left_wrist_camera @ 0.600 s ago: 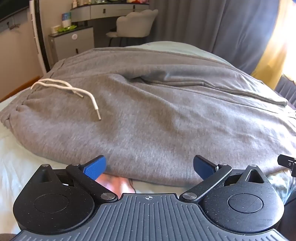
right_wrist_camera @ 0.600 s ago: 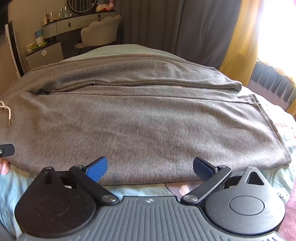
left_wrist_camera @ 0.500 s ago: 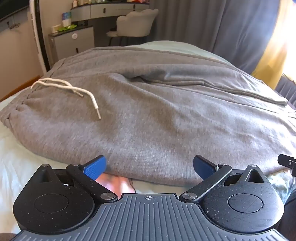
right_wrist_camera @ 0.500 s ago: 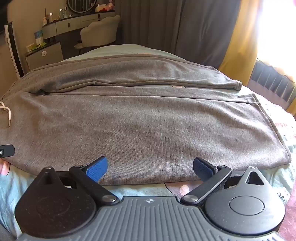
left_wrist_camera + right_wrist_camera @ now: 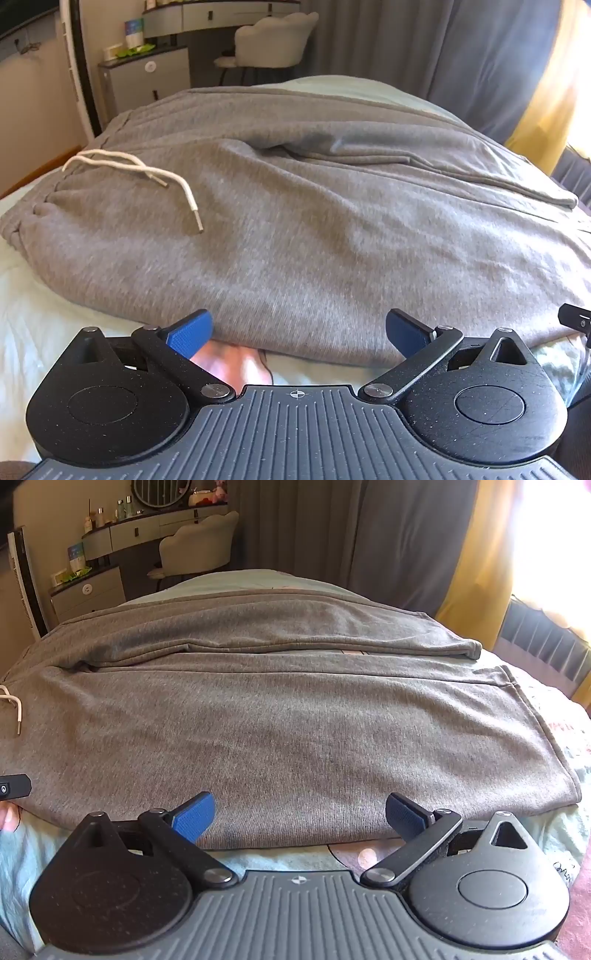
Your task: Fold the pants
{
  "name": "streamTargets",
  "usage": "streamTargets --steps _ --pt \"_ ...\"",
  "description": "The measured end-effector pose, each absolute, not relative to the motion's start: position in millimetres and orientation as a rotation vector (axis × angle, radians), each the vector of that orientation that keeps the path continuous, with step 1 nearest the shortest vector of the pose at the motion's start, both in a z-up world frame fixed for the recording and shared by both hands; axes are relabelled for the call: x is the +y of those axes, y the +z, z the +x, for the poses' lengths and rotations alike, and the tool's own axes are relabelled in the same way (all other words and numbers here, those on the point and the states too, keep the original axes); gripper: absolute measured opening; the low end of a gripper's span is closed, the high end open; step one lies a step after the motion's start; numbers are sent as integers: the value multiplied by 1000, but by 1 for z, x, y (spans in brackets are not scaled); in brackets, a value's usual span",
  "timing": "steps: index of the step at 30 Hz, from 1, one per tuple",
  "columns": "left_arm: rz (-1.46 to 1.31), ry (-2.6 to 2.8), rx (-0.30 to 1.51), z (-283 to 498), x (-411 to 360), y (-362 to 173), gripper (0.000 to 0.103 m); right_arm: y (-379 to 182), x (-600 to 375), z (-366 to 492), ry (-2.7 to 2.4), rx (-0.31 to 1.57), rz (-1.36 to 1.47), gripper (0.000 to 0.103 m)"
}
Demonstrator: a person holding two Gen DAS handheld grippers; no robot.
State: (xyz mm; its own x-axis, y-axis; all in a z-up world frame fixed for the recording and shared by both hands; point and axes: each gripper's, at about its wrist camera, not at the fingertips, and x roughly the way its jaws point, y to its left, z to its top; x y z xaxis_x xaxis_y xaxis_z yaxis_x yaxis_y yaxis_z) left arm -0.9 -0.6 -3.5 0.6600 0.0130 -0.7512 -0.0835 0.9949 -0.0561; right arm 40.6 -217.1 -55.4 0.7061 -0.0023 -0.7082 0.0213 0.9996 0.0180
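left tool (image 5: 299, 334) wide open, right tool (image 5: 299, 814) wide open, both empty over pants (image 5: 314, 240)

Pants (image 5: 314, 229) lie flat across bed (image 5: 44, 317), waistband left, leg ends right. Drawstring (image 5: 147, 173) rests on pants near waistband. Chair (image 5: 199, 550) and dresser (image 5: 147, 528) stand behind bed; curtains (image 5: 388, 535) behind right.

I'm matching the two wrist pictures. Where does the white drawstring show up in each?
Left wrist: drawstring at upper left, lying on the pants near the waistband.
Right wrist: drawstring, only its tip, at the far left edge.
Shared landmark: the pale chair behind the bed.
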Motion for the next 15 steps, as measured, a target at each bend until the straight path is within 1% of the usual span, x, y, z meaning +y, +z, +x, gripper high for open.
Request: streamTargets --steps 15 --pt "-83 58 858 -1 0 -6 103 -55 -220 41 -13 791 40 99"
